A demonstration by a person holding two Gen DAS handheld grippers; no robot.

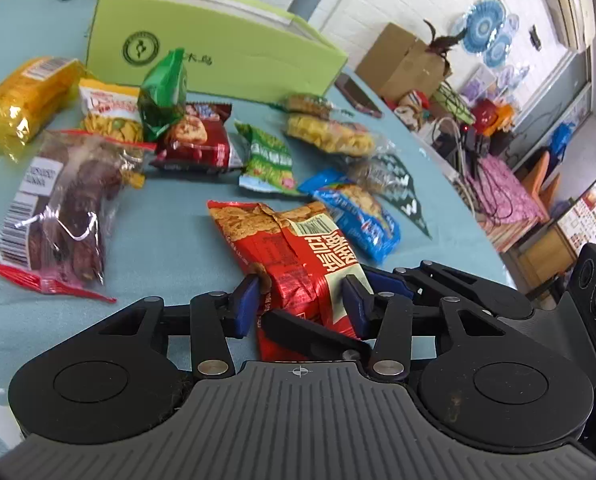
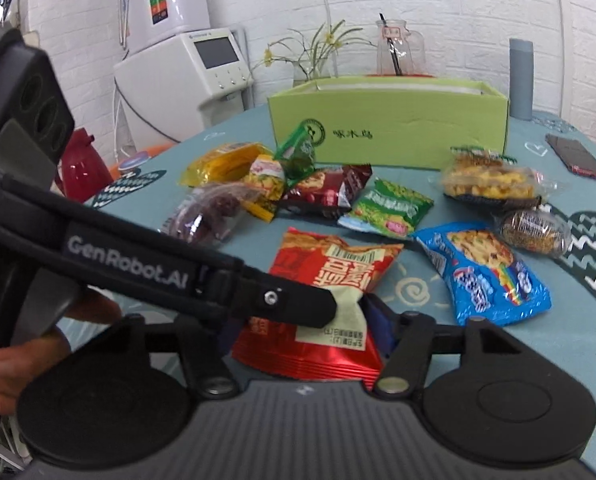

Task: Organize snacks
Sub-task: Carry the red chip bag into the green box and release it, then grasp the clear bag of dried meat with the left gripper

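A red snack bag (image 1: 294, 248) lies on the teal tablecloth (image 1: 170, 220) nearest to me. In the left wrist view my left gripper (image 1: 301, 304) is shut on the bag's near end, a blue pad pressing each side. The right gripper's black finger (image 1: 313, 332) crosses just below it. In the right wrist view my right gripper (image 2: 303, 324) holds the same red snack bag (image 2: 329, 264) at its near edge; one blue pad (image 2: 377, 320) touches it, the other is hidden behind the left tool's finger (image 2: 298, 304). An open green box (image 1: 218, 52) stands at the back.
Several other snack packs lie between the bag and the green box (image 2: 389, 120): a blue pack (image 2: 485, 272), a green one (image 2: 385, 208), a dark red one (image 2: 325, 192), a yellow one (image 1: 22, 96). A phone (image 2: 577, 158) lies far right. A hand (image 2: 2, 364) holds the left tool.
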